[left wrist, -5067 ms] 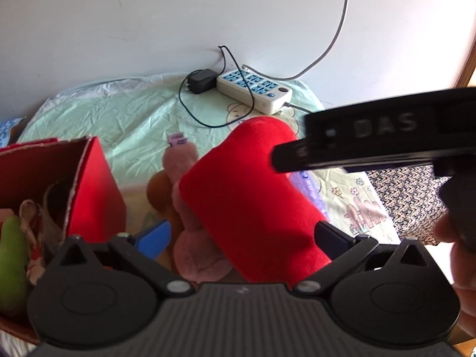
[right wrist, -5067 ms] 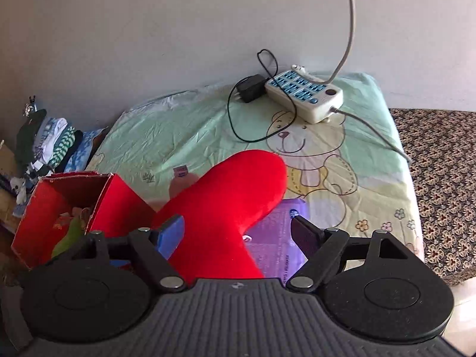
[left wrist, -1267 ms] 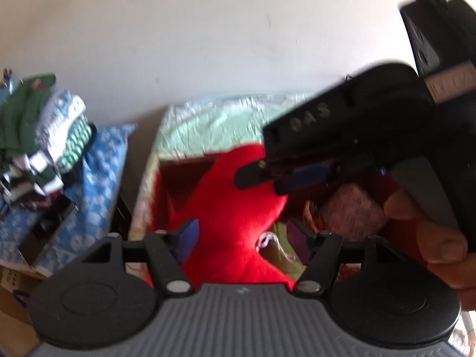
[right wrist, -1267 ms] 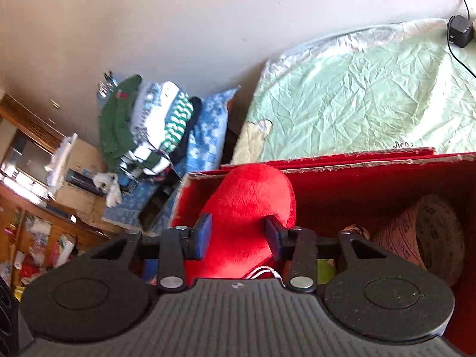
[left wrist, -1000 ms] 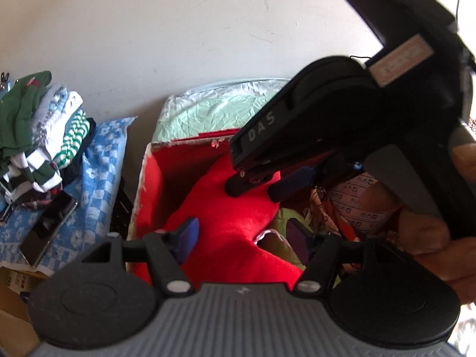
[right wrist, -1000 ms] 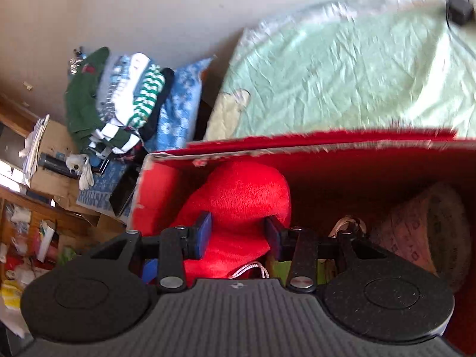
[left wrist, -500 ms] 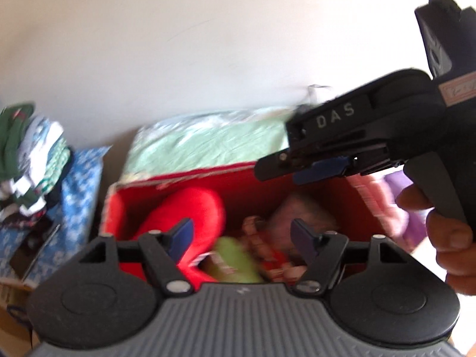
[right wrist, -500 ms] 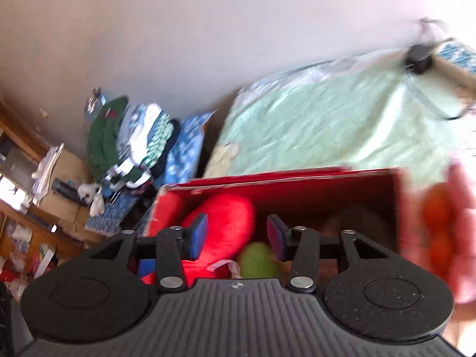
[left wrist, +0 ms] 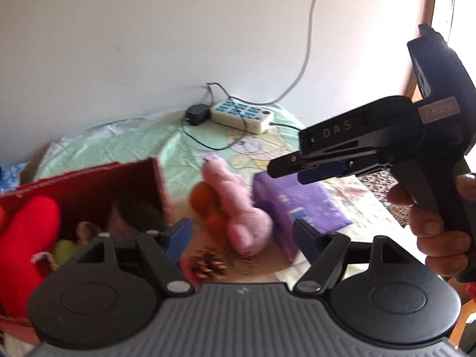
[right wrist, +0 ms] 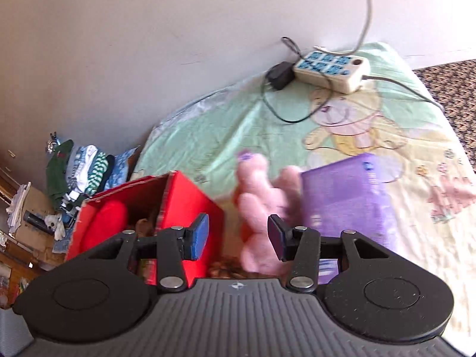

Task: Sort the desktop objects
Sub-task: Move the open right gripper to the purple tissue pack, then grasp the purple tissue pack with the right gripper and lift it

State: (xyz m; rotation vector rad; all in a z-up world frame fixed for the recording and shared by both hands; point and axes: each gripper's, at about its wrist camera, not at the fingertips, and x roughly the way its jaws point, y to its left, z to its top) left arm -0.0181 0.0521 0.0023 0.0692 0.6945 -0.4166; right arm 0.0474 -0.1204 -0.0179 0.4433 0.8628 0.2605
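left gripper: jaws apart, empty | right gripper: jaws apart, empty

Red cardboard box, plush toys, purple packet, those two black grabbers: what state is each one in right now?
Red cardboard box: open-topped, holding toys.
Red plush toy: inside the box.
Pink plush toy: lying on the bedsheet, outside the box.
Purple packet: lying flat beside the pink toy.
White power strip: a black adapter plugged in.
Left gripper: jaws apart, empty.
Right gripper: jaws apart, empty.
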